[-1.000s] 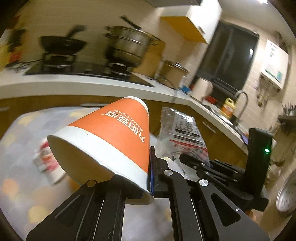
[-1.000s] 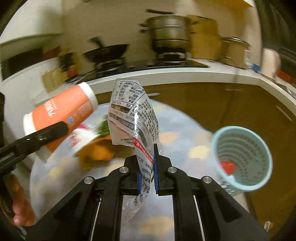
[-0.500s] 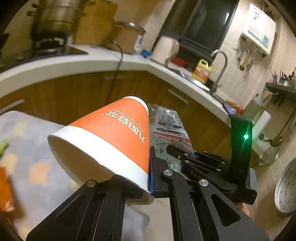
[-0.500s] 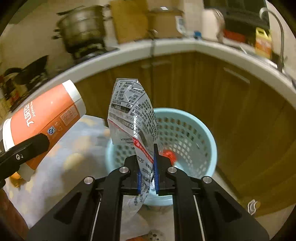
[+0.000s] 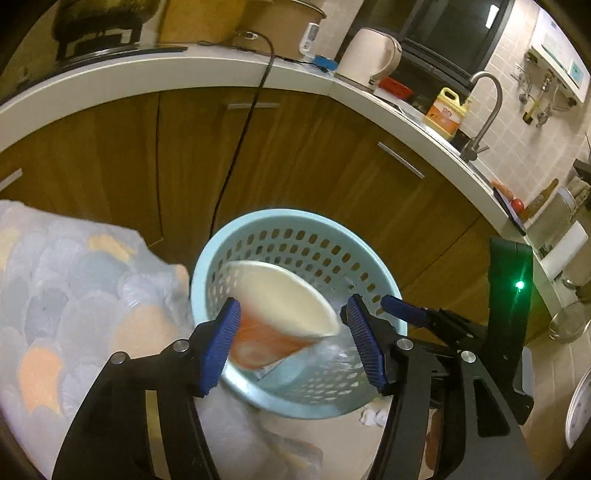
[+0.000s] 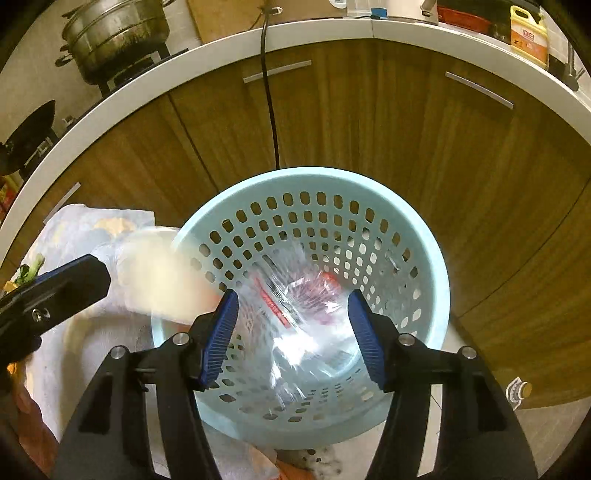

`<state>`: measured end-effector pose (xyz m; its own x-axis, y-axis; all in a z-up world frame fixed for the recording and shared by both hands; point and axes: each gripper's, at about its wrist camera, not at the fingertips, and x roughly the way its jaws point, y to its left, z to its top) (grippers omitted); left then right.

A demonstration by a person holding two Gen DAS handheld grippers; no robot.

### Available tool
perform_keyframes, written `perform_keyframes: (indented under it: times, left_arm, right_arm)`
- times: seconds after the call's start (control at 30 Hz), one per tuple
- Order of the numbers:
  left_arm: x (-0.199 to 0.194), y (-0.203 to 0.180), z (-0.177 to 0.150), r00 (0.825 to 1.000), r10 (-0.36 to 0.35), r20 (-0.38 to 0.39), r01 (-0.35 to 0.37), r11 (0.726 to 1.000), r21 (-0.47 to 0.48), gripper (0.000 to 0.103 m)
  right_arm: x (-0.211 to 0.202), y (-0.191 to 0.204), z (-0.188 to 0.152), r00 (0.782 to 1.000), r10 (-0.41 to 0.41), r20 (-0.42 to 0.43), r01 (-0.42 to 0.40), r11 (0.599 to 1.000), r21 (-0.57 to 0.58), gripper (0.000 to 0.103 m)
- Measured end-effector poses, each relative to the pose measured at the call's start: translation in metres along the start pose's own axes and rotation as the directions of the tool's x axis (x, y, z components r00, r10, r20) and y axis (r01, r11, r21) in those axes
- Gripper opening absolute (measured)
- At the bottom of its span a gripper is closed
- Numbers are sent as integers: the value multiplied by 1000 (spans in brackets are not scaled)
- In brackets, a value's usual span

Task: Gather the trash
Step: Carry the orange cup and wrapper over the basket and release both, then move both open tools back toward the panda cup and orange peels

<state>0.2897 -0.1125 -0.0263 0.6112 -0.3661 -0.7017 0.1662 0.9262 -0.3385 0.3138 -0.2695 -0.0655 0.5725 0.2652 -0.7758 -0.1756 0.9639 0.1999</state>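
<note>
Trash is dropping into the pale blue perforated plastic basket [image 6: 424,266] right now: the orange-and-white paper cup [image 5: 284,317] tumbles between the blue ribbed pads of your left gripper [image 5: 295,343], and the clear printed plastic wrapper [image 6: 295,317] falls blurred between those of your right gripper [image 6: 291,332]. Both sets of jaws are opening; the pads look clear of cup and wrapper alike, so you grip nothing with either tool.

You look to be at the release step of this load. Judging by the blur, the wrapper is well inside the basket, while the cup is lower than the near rim only in part, tilted mouth-up against the rim side nearest the scale-patterned cloth [image 5: 74,295]. Next you would need to see that the cup clears that rim, then lift both tools away and turn toward whatever litter remains on the cloth.

Your left view shows the cup's orange side, the other tool's finger tip by the far rim, plus a kettle [image 5: 369,59] and tap [image 5: 484,110] on the counter. Your right view looks straight down the basket: it alone shows a small red item [image 6: 330,278] at the bottom, a green leafy scrap [image 6: 31,267] at the cloth's far edge, and the steel steamer pot [image 6: 114,33], but of the cup only a pale smear at the rim
</note>
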Motion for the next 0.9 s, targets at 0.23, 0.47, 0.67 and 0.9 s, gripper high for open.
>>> perform_keyframes:
  times: [0.23, 0.47, 0.67, 0.9]
  left_arm:
    - [-26, 4, -11, 999, -9, 39, 10, 1000, -16, 57]
    - [-72, 3, -24, 994, -8, 112, 8, 1000, -1, 57]
    - [-137, 8, -42, 977, 6, 215, -5, 1000, -3, 57]
    - [-205, 39, -65, 947, 60, 317, -38, 997, -73, 57]
  right_arm:
    - [-25, 11, -4, 999, -4, 46, 5, 1000, -17, 58]
    - [-62, 42, -5, 994, 34, 103, -28, 998, -58, 58]
    - [-100, 90, -12, 980, 104, 170, -83, 989, -124, 58]
    - [-123, 165, -32, 964, 166, 207, -116, 965, -234, 58]
